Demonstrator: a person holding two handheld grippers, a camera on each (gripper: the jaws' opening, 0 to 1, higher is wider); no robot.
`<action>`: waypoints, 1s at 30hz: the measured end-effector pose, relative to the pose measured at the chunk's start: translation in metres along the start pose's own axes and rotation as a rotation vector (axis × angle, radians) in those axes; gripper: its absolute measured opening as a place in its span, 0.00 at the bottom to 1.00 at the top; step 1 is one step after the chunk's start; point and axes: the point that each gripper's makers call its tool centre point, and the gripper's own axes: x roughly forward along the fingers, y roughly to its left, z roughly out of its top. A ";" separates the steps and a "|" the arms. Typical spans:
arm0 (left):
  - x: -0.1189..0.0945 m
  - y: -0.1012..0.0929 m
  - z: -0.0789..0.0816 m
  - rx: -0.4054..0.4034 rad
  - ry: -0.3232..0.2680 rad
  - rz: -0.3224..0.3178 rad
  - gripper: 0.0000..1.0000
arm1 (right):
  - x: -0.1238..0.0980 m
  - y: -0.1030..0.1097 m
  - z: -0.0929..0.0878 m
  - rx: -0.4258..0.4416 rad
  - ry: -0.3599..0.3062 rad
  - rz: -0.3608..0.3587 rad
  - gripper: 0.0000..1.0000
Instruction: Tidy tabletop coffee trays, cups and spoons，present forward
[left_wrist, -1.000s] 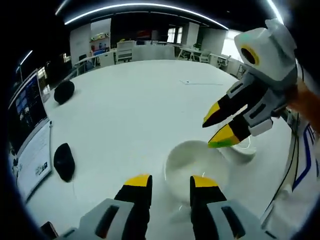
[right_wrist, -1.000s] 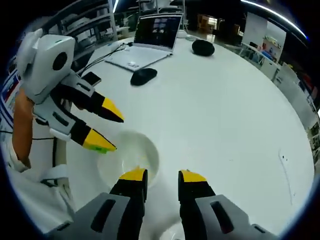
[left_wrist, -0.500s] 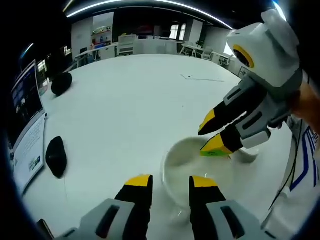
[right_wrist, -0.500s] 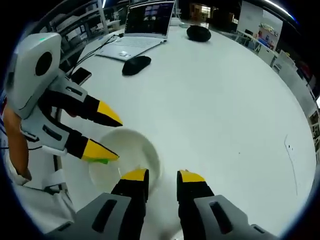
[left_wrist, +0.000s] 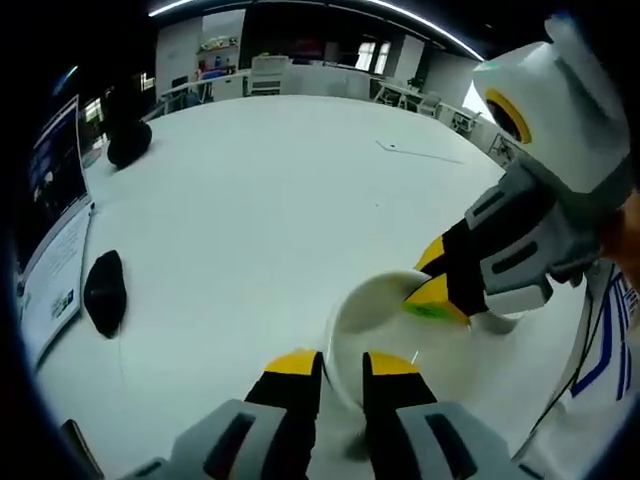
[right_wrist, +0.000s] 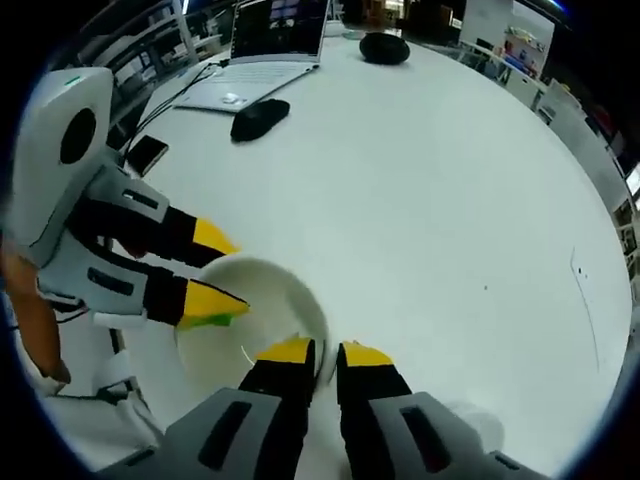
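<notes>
No legible text, label, brand or number anywhere. Possibly writing on the laptop screen and a small sticker by its keyboard, too blurred to read.

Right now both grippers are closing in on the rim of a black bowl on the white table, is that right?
Not quite: the bowl is white, not black, as the right gripper view shows. The rest holds: the left gripper and right gripper are both at its rim on the white table.
</notes>
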 end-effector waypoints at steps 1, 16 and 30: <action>0.000 0.000 0.000 -0.009 0.002 0.002 0.18 | 0.000 -0.001 0.000 0.011 0.006 -0.001 0.10; 0.002 0.004 -0.002 -0.154 0.107 0.120 0.09 | -0.005 0.000 -0.008 0.123 0.088 -0.019 0.07; -0.004 -0.010 0.006 -0.148 0.139 0.118 0.08 | -0.020 -0.009 -0.009 0.124 0.079 -0.021 0.07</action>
